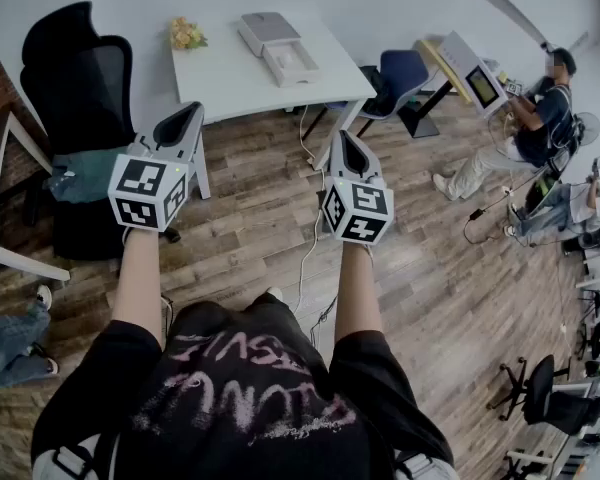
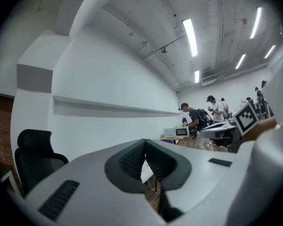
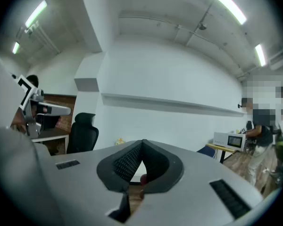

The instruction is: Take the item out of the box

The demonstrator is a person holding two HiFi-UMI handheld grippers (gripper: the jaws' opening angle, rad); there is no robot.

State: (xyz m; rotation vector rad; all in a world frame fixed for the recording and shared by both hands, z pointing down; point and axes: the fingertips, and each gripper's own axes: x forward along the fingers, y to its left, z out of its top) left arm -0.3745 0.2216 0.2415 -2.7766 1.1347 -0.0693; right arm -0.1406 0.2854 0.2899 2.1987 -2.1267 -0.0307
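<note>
1. The left gripper (image 1: 190, 110) and right gripper (image 1: 342, 138) are smooth grey shells with ribbed black pads, and both have their jaws pressed tip to tip with nothing between them
2. The box (image 1: 278, 48), flat, rectangular, grey and white, lies on the matte white table (image 1: 220, 83), right of its middle and well apart from both grippers; I cannot tell what it contains
3. Yellow flowers (image 1: 186, 35) sit near the table's far left corner
4. A black mesh chair (image 1: 75, 78) stands just beside the table's left edge; wood-plank floor (image 1: 430, 268) stretches between the grippers and the table's near edge, crossed by a thin cable (image 1: 310, 248)
</note>
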